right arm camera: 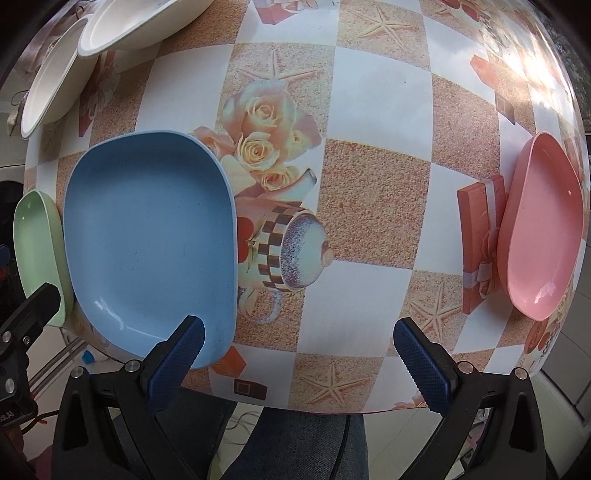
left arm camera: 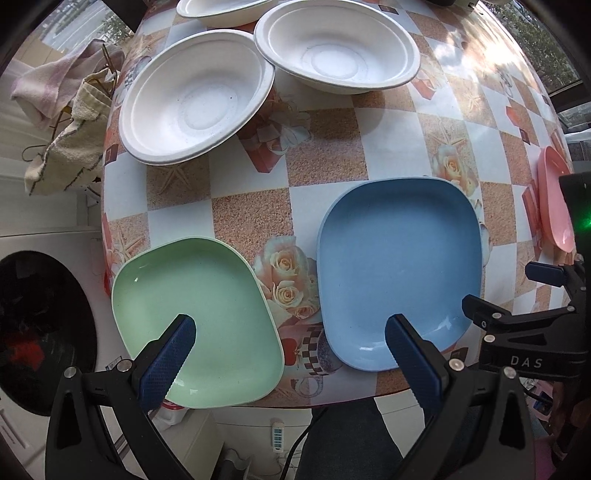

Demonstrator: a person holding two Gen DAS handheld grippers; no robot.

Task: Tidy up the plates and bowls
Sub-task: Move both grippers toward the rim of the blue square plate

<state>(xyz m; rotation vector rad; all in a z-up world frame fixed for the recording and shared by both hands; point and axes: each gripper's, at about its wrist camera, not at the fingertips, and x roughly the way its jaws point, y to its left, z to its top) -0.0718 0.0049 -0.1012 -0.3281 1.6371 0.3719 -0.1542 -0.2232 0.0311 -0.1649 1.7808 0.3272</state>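
- White paper bowls [left arm camera: 195,98], [left arm camera: 338,44]: far table [left arm camera: 325,155], whole only in left view.
- Pink plate [right arm camera: 543,229]: whole in right view only.
- Green plate [left arm camera: 195,325], blue plate [left arm camera: 399,266]: near edge.
- Left gripper [left arm camera: 288,354], right gripper [right arm camera: 299,354]: jaws wide, holding nothing.

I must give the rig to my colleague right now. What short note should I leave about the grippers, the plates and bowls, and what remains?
Left gripper: open, holding nothing, above the near table edge between the green plate and the blue plate.
Right gripper: open, holding nothing, just right of the blue plate.
Pink plate: alone near the right table edge.
Three white bowls sit at the far left: first, second, third, partly out of frame.
Done: nothing stacked; each plate lies separately.
Left: probably stack the three plates and nest the bowls.
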